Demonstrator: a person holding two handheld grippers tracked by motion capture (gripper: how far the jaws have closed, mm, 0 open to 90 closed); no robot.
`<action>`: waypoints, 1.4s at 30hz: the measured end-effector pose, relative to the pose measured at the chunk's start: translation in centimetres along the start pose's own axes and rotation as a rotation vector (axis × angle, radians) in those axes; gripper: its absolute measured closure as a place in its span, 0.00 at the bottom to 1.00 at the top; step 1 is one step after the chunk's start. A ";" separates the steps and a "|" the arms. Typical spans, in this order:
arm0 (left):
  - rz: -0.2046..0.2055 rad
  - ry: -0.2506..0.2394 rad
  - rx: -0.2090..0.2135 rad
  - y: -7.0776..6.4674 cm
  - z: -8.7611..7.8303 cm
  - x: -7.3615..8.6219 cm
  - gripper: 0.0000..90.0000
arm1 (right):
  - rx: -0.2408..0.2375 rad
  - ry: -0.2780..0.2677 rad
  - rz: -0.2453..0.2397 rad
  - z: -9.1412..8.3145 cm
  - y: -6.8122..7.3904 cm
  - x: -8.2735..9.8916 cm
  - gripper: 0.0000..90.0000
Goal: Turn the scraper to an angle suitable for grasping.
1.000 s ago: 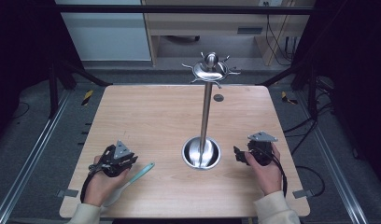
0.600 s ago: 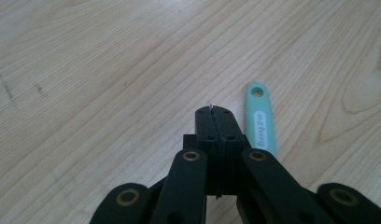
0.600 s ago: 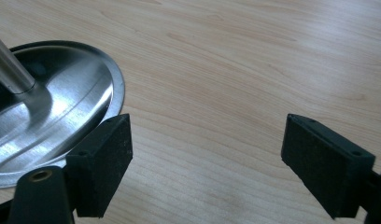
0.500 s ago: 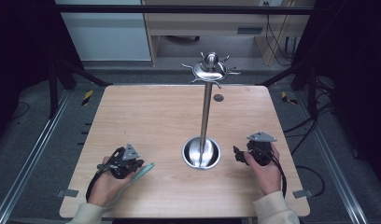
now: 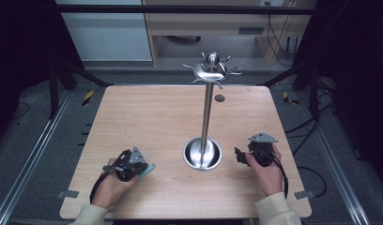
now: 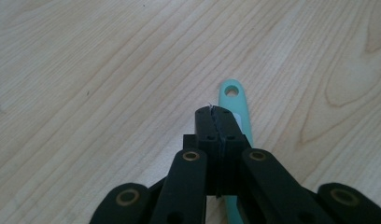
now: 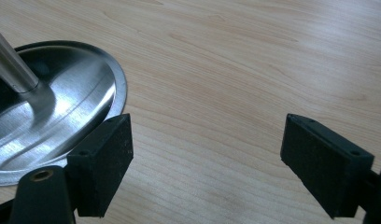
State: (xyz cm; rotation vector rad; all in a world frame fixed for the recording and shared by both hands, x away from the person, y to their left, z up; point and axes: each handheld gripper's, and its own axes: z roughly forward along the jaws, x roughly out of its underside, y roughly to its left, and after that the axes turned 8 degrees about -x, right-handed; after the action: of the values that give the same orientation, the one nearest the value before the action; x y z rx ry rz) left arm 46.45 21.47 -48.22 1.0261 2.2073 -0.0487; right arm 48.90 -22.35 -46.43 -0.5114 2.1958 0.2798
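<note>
Teal handle, flat and with a hanging hole at its far end, is seen lying on the table at the near left, just under and to the right of the left gripper. Its long axis runs roughly along the line of the jaws, the holed end reaching out past their tips. The jaws are pressed together with no gap; whether the handle is pinched between them or merely lies beneath cannot be told, since its near part is hidden under the linkage. In the high view the left gripper is seen low over the wood, the teal tip poking out toward the stand.

The right gripper is held wide open and empty, just beside the stand's steel base. The left hand is clearly the nearer to the handle.
</note>
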 end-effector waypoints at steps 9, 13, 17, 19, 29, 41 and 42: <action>0.052 -0.024 0.068 -1.5 -1.0 -0.8 1.00 | 0.004 -0.005 -0.001 -0.1 -0.1 0.0 0.19; 0.051 -0.025 0.064 -1.1 -1.5 -0.8 1.00 | 0.007 -0.006 -0.003 0.0 -0.2 0.0 0.19; 0.051 -0.027 0.062 -1.1 -2.0 -0.8 1.00 | 0.008 -0.007 0.005 -0.1 -0.2 0.0 0.19; 0.048 -0.030 0.062 -1.0 -2.1 -0.8 0.99 | 0.010 -0.006 0.009 -0.1 -0.2 0.1 0.19; 0.069 -0.012 0.048 -1.3 -2.5 -2.4 0.98 | 0.008 -0.006 0.005 0.0 -0.3 0.1 0.19; 0.096 0.110 0.055 -1.2 -3.5 -4.9 0.88 | -0.002 -0.007 0.001 -0.1 -0.1 0.1 0.19; 0.096 0.126 0.056 -1.3 -3.6 -5.0 0.85 | 0.004 -0.005 0.003 -0.1 -0.1 0.1 0.19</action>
State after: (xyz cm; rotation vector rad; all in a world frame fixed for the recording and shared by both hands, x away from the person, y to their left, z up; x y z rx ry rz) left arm 45.77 18.40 -42.78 1.1945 2.2771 -0.0021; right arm 48.86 -22.53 -46.43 -0.5044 2.1916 0.2785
